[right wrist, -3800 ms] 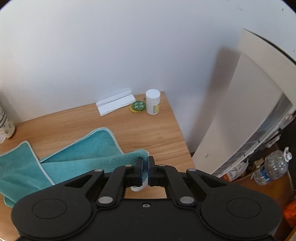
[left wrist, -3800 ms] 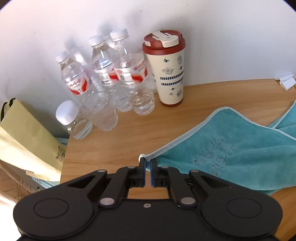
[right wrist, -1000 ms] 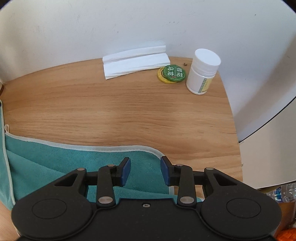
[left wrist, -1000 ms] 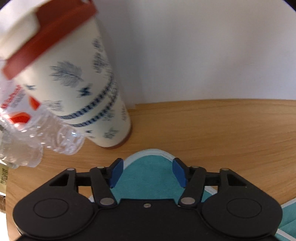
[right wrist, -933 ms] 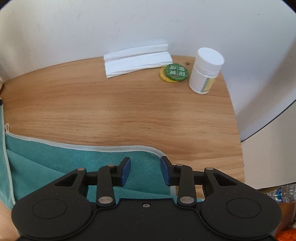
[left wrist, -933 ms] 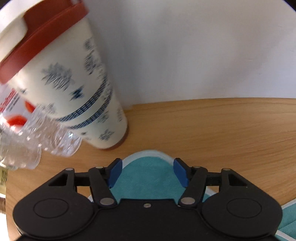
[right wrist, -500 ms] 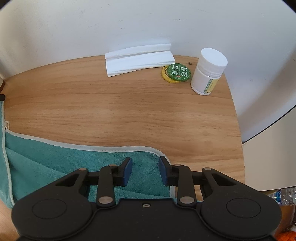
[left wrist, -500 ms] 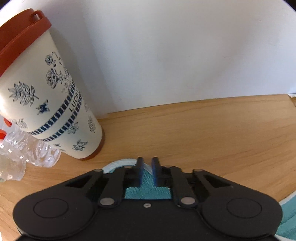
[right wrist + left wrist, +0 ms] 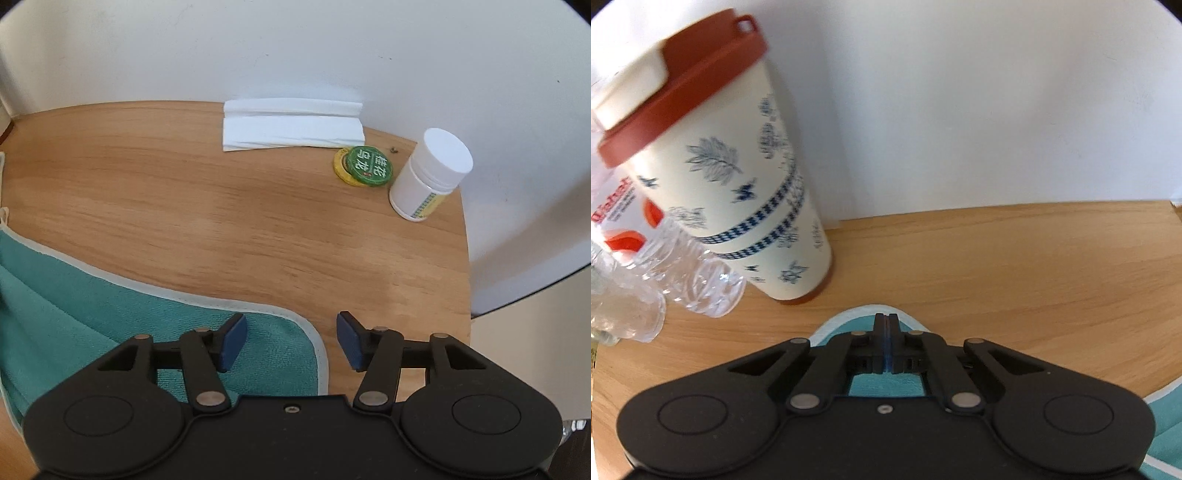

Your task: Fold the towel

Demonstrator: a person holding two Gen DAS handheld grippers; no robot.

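Item: teal towel [image 9: 110, 325], flat on my wooden table [image 9: 221, 221], long axis left-right. My left gripper [image 9: 885, 317] is clenched over its rounded corner; my right gripper [image 9: 291, 341] is released, straddling the opposite corner.

Worktop [image 9: 229, 221]: wood grain, smooth satin. Towel [image 9: 92, 325]: teal terry cloth, matt, pale smooth hem. Hand-held gripper [image 9: 291, 341] lower frame: matt black plastic, metal pivot pins. Cup [image 9: 738, 206] upper left: smooth, red-brown lid. Bottles [image 9: 665, 273]: clear ribbed plastic. Tissue [image 9: 291, 125]: white paper. Jar [image 9: 428, 177]: white plastic.
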